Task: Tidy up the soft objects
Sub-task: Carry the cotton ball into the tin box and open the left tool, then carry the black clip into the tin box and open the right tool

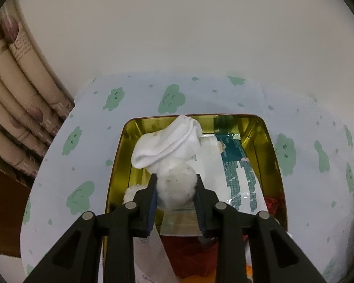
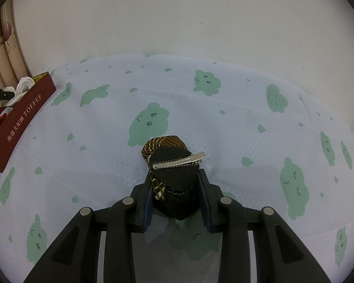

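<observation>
1. I hover my left gripper (image 1: 175, 194) over the gold-lined rectangular tin box (image 1: 266, 146) on the cloud-print desk (image 1: 82, 141); I'd lower before releasing.
2. Its jaws pinch the fluffy white pompom (image 1: 175, 184) beside the white sock (image 1: 167, 143).
3. My right gripper (image 2: 175, 195), away from the box, clamps the dark fabric hair clip (image 2: 173, 172).

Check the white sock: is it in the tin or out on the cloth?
In. The white sock lies inside the gold-lined tin, on top of packets, with its cuff leaning against the far wall.
</observation>
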Demonstrator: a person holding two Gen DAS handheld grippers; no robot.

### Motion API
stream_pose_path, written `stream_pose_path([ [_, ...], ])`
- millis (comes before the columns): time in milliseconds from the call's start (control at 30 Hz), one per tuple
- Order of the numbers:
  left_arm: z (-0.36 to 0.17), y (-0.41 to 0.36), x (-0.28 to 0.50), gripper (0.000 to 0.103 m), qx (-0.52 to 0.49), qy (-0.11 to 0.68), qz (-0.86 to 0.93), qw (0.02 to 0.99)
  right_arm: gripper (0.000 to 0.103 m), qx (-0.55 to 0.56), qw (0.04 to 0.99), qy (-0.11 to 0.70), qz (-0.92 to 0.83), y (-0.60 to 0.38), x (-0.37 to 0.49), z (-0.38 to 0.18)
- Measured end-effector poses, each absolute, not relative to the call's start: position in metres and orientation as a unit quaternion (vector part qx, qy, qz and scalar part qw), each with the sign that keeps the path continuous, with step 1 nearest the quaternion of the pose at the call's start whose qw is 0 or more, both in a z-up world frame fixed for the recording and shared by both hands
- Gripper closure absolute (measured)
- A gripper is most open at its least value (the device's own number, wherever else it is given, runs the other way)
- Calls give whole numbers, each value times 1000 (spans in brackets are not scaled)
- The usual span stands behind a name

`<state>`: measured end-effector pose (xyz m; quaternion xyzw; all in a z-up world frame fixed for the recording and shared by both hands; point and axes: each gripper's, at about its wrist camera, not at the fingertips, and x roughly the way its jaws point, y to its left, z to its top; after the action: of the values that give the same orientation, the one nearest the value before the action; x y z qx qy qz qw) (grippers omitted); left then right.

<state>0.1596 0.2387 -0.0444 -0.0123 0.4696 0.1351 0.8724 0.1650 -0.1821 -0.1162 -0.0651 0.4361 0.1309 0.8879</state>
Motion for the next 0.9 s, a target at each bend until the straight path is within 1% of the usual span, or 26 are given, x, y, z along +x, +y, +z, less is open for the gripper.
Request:
stream_pose_path([
  [33, -45, 238, 160, 69, -7, 470, 138, 872, 72, -65, 888, 436, 131, -182, 165, -116],
  [100, -43, 237, 159, 68, -7, 468, 131, 874, 72, -66, 888, 436, 131, -182, 165, -116],
  [167, -42, 238, 158, 63, -15, 469, 127, 874, 72, -67, 888, 436, 130, -182, 165, -116],
  [233, -38, 240, 156, 61, -23, 466, 126, 875, 72, -68, 888, 436, 130, -182, 165, -116],
  [533, -10, 235, 132, 61, -21, 437, 137, 889, 72, -70, 888, 435, 129, -182, 166, -115],
  [733, 6, 220, 95, 61, -14, 409, 141, 902, 72, -72, 888, 435, 129, -182, 167, -115],
  [900, 3, 210, 57, 61, -10, 405, 138, 904, 73, -84, 889, 432, 124, -180, 167, -114],
])
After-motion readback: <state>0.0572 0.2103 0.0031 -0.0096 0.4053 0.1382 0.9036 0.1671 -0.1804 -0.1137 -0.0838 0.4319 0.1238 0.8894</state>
